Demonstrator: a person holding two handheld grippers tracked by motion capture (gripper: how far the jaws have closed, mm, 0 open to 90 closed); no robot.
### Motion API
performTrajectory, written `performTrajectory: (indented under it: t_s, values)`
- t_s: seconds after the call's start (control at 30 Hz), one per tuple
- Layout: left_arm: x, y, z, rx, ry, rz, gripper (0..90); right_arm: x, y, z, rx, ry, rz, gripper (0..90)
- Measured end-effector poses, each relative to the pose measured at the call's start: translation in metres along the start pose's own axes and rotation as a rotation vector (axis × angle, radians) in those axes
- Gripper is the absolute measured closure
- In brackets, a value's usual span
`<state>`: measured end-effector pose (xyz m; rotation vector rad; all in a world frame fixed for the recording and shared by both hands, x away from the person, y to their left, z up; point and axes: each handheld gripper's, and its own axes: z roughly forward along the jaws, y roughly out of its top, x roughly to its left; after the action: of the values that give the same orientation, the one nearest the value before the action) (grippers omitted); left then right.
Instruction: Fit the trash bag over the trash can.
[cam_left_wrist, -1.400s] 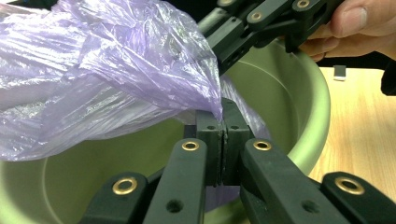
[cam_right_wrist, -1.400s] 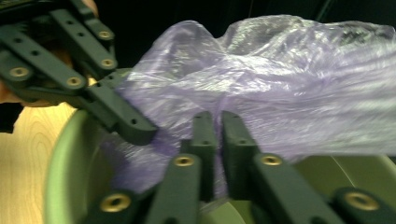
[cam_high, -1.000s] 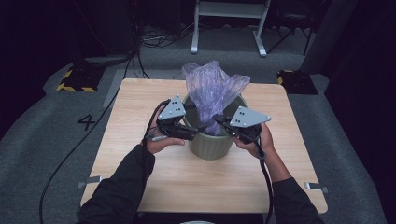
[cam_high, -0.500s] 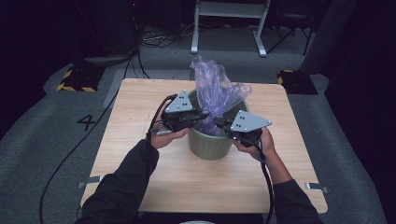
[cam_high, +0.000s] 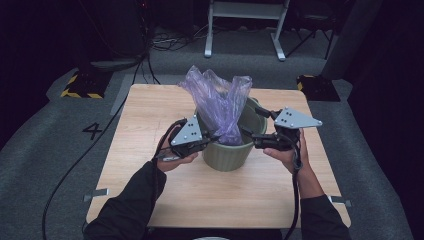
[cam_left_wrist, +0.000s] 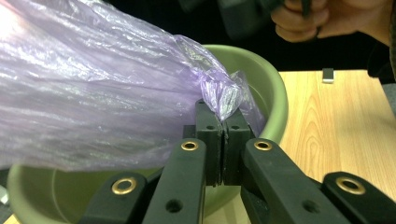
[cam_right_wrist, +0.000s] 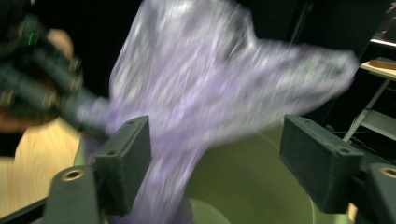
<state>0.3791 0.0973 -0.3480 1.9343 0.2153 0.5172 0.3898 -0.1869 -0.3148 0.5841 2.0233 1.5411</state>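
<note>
A crumpled purple plastic bag (cam_high: 220, 100) stands up out of a green round bin (cam_high: 231, 155) at the middle of the wooden table (cam_high: 150, 115). My left gripper (cam_left_wrist: 223, 116) is shut on a fold of the bag (cam_left_wrist: 93, 93) just over the bin's rim (cam_left_wrist: 266, 84), at the bin's left side (cam_high: 214, 136). My right gripper (cam_right_wrist: 219, 154) is at the bin's right rim (cam_high: 246, 134). Its jaws have just been opening and now stand wide. The bag (cam_right_wrist: 210, 84) hangs loose between them, close to the left pad (cam_right_wrist: 126, 163), with neither pad pressing on it.
The bin sits mid-table with bare wood on all sides. Beyond the far edge are a white metal frame (cam_high: 245, 20), floor cables (cam_high: 165, 42) and yellow-black striped blocks (cam_high: 80, 86). The other hand (cam_left_wrist: 322, 21) shows past the bin in the left gripper view.
My left gripper has come down to the bin's left rim and shut on the bag. The right gripper has let the bag go, opened and drawn back to the right.
</note>
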Motion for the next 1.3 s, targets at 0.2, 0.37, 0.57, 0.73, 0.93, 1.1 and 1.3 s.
performTrajectory:
  t_s: [0.2, 0.37, 0.57, 0.73, 0.93, 1.1, 1.3]
  values:
    - [-0.004, 0.0, 0.005, 0.01, -0.01, 0.012, 88.4, 0.008, 0.013, 0.018, 0.008, 0.02, 0.058, 21.1]
    - [-0.007, 0.001, 0.005, 0.015, 0.003, 0.025, 88.3, 0.011, 0.012, 0.037, 0.095, 0.018, 0.07, 38.8]
    - [-0.006, -0.003, 0.003, -0.016, -0.007, -0.002, 87.2, 0.016, 0.006, 0.042, 0.132, 0.054, 0.038, 77.5]
    - [-0.002, -0.007, 0.0, -0.045, -0.017, -0.044, 83.3, 0.017, 0.001, 0.038, 0.123, 0.054, 0.02, 90.0]
    - [-0.001, -0.013, -0.006, -0.077, -0.02, -0.084, 75.7, 0.019, 0.0, 0.029, 0.081, 0.056, -0.019, 90.0]
    - [0.003, -0.016, -0.016, -0.091, -0.009, -0.137, 49.5, 0.022, -0.001, 0.02, 0.064, 0.069, -0.045, 90.0]
    - [0.015, -0.015, -0.029, -0.133, 0.022, -0.238, 22.4, 0.026, -0.002, 0.013, 0.05, 0.09, -0.07, 90.0]
